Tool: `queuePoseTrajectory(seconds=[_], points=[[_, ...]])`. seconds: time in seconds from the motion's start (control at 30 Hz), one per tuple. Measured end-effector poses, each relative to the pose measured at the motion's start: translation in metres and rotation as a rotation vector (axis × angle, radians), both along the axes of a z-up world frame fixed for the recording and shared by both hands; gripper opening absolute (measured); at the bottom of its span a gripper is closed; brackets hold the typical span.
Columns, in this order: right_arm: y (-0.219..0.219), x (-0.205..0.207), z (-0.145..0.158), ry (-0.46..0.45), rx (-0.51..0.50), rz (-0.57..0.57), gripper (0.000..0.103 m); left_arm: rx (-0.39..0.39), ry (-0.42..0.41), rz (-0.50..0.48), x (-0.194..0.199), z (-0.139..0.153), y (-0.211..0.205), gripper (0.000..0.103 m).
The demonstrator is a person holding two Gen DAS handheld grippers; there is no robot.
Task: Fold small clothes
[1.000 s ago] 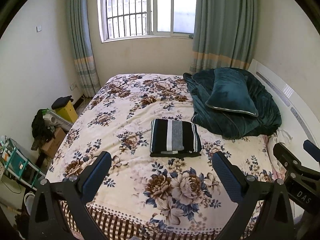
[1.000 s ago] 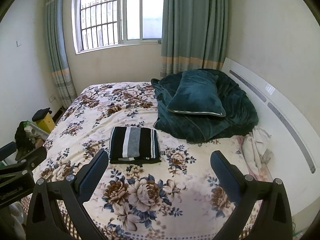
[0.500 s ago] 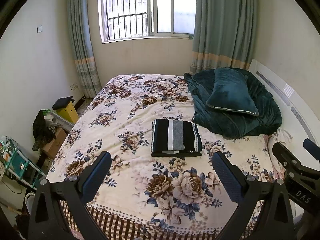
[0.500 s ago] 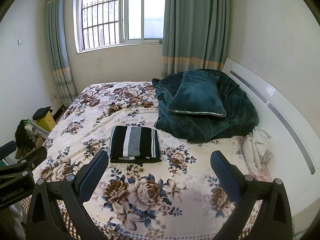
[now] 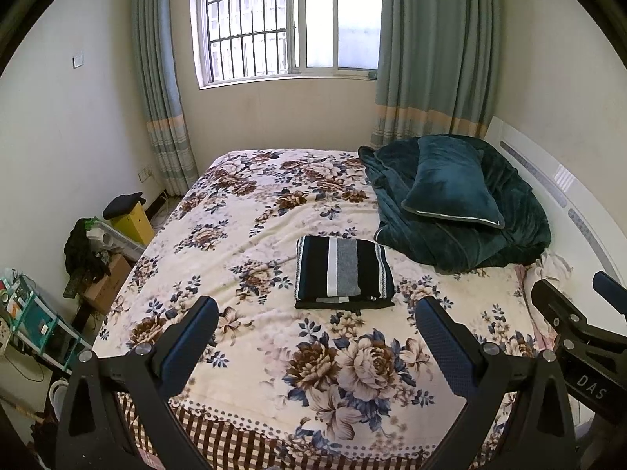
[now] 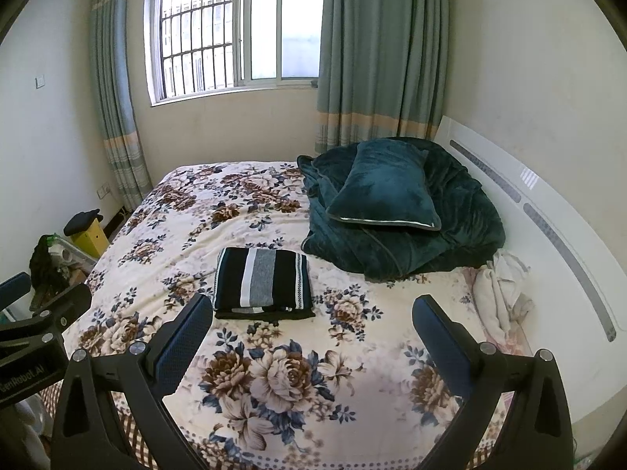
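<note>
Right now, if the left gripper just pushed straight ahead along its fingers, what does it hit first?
Likely the floral bedspread, just short of the folded striped garment. The left gripper is open, holds nothing and points down at the bed; nothing shows in between. Depth is unclear, so it might touch the garment's near edge instead.

Showing black plastic two-finger left gripper (image 5: pixel 316 323) and right gripper (image 6: pixel 312 320), blue textured pads (image 5: pixel 443 346), silver screws (image 6: pixel 138 347), white lettering
</note>
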State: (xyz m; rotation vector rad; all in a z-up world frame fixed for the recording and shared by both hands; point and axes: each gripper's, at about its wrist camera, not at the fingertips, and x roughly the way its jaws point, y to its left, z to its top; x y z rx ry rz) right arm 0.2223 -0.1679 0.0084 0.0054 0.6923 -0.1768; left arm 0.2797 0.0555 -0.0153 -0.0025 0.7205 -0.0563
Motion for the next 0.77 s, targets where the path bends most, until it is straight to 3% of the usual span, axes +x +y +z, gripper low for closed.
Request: queuePoseTrajectory(seconds=[0.77], points=[[0.0039, -0.0031, -0.0021, -0.002, -0.001, -0.002, 0.103, 0.002, 0.001, 0.005, -0.0038, 0.0009, -0.0011, 0.103]])
